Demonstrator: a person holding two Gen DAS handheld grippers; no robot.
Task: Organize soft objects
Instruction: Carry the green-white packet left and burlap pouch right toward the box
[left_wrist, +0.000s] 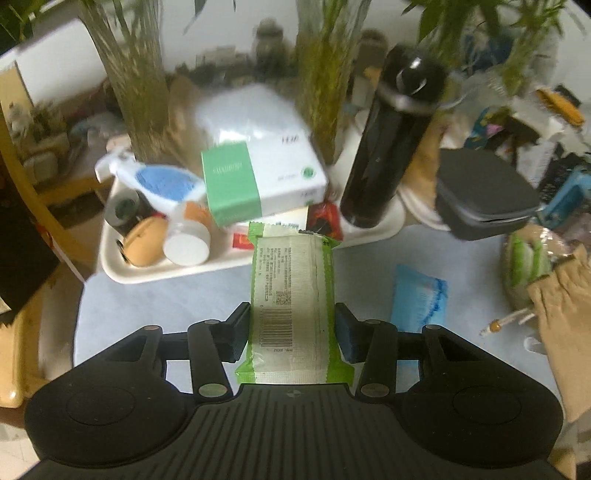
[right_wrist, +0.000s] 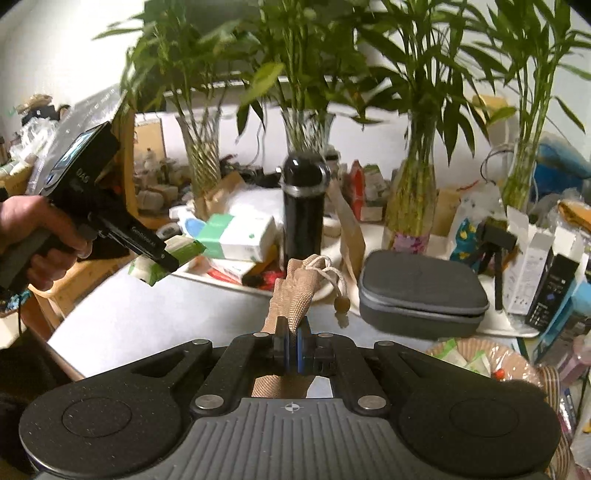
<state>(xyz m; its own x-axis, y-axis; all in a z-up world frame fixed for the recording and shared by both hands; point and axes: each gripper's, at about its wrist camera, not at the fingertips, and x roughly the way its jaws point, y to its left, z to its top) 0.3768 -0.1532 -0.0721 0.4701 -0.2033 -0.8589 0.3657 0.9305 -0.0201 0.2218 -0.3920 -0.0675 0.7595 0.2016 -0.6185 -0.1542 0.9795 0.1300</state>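
My left gripper (left_wrist: 291, 326) is shut on a green-and-white tissue pack (left_wrist: 293, 295), held above the pale table with its barcode side up. From the right wrist view the same left gripper (right_wrist: 173, 260) is seen at the left, in a person's hand (right_wrist: 40, 236), with the tissue pack (right_wrist: 166, 260) between its fingers. My right gripper (right_wrist: 293, 347) is shut on a beige drawstring pouch (right_wrist: 295, 295), whose cord and wooden bead (right_wrist: 341, 304) dangle to the right. The pouch (left_wrist: 565, 325) also shows at the right edge of the left wrist view. A blue tissue pack (left_wrist: 419, 295) lies on the table.
A white tray (left_wrist: 229, 264) holds boxes, a white bottle (left_wrist: 186, 245) and tape. A tall black flask (left_wrist: 391, 147) stands on it. A grey zip case (left_wrist: 484, 195) sits to the right, over a woven basket (right_wrist: 517, 363) with green packs. Glass vases of bamboo (right_wrist: 410, 206) line the back.
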